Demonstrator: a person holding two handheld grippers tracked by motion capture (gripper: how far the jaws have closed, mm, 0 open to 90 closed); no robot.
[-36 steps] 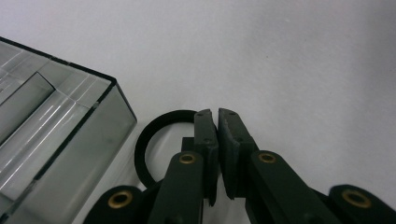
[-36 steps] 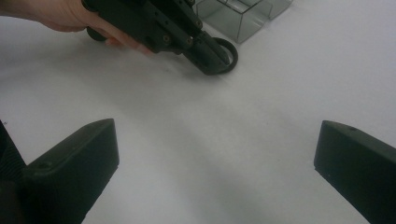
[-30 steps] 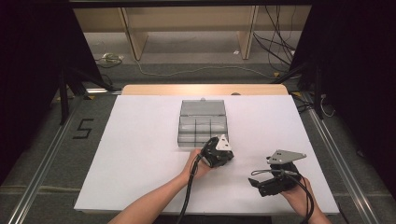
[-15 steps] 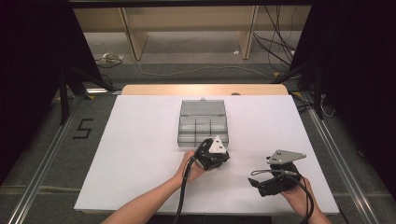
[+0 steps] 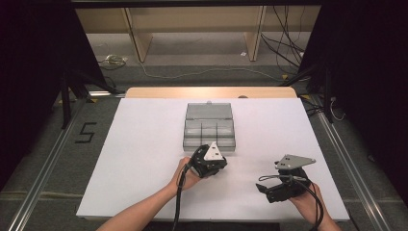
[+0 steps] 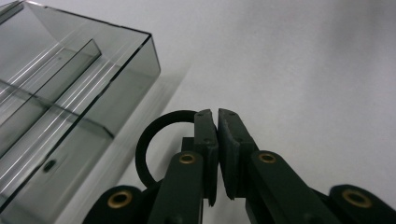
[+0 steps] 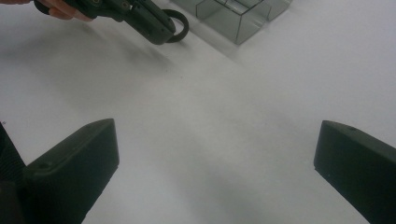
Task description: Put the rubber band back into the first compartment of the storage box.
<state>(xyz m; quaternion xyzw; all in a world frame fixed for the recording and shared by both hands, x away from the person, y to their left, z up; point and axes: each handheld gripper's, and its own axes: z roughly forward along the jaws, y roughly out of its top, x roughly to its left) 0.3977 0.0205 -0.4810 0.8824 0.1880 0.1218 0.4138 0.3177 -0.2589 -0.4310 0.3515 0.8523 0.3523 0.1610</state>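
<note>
- Writing: a black "5" (image 5: 84,132) marked on the floor left of the bench (image 5: 144,144); nothing readable on the box or claws.
- Edges/room: clear grey divided box (image 5: 210,126) sits mid-bench, lid up at its far side. Wide bare white surface to both sides and near the front edge. Wooden strip shows along the far edge.
- Left claw (image 6: 217,140) is pressed together and pinching a black ring (image 6: 149,140); the ring sticks out to one side of the jaws.
- Ring and left claw sit just off the box's near corner, close but not inside any compartment; in the right claw view the ring (image 7: 180,25) hangs just above the bench beside the box.
- Right claw (image 7: 215,163) spread wide, nothing between the jaws, near front-right of bench, well apart from box.
</note>
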